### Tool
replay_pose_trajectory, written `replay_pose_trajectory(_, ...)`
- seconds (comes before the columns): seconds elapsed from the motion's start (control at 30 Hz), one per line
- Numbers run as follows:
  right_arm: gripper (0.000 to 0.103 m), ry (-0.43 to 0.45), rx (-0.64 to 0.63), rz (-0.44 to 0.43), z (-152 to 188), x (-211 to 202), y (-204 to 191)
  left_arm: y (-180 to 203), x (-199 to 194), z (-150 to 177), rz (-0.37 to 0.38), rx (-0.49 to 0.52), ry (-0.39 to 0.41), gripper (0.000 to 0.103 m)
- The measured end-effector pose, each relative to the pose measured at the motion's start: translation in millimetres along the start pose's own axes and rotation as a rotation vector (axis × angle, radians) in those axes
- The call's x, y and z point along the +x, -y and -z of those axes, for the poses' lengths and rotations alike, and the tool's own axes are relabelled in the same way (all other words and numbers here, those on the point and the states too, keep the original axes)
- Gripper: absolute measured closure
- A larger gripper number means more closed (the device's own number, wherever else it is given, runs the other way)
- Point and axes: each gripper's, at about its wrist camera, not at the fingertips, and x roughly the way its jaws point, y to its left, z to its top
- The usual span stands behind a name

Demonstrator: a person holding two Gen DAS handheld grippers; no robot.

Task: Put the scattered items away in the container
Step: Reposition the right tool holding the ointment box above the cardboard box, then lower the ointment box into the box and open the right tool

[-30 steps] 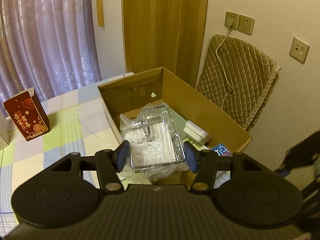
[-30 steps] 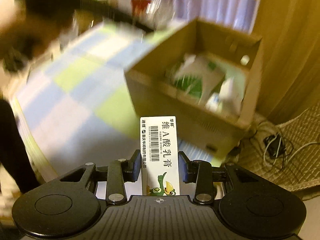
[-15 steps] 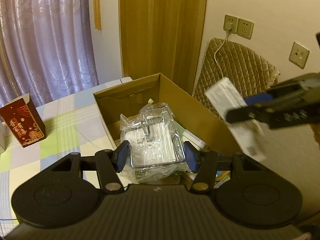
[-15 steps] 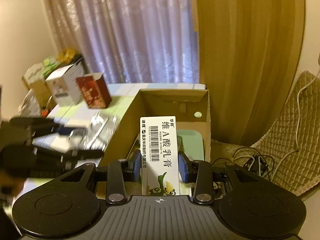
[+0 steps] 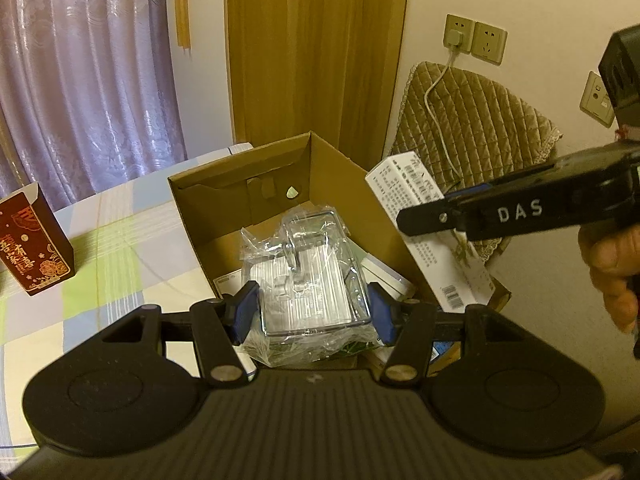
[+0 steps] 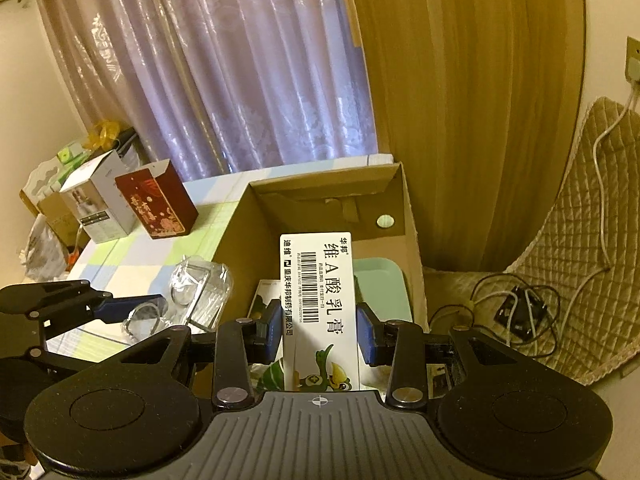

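While the left tongs clamp a plastic-wrapped clear case above the cardboard box, the right tongs pinch a white ointment carton over the same box. At ten o'clock, a red box stands on the checked desk, curtains behind.

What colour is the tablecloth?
The tablecloth is checked in pale green, blue and white squares; it shows best in the right wrist view.
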Motion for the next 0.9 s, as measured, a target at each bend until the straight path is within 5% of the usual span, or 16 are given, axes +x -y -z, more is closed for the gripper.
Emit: replay_pose_trajectory(0.9, 0.062, -0.015, 0.034, -0.003, 10, 21, -3, -27, 2, 4, -0.016, -0.038, 0.009, 0.045)
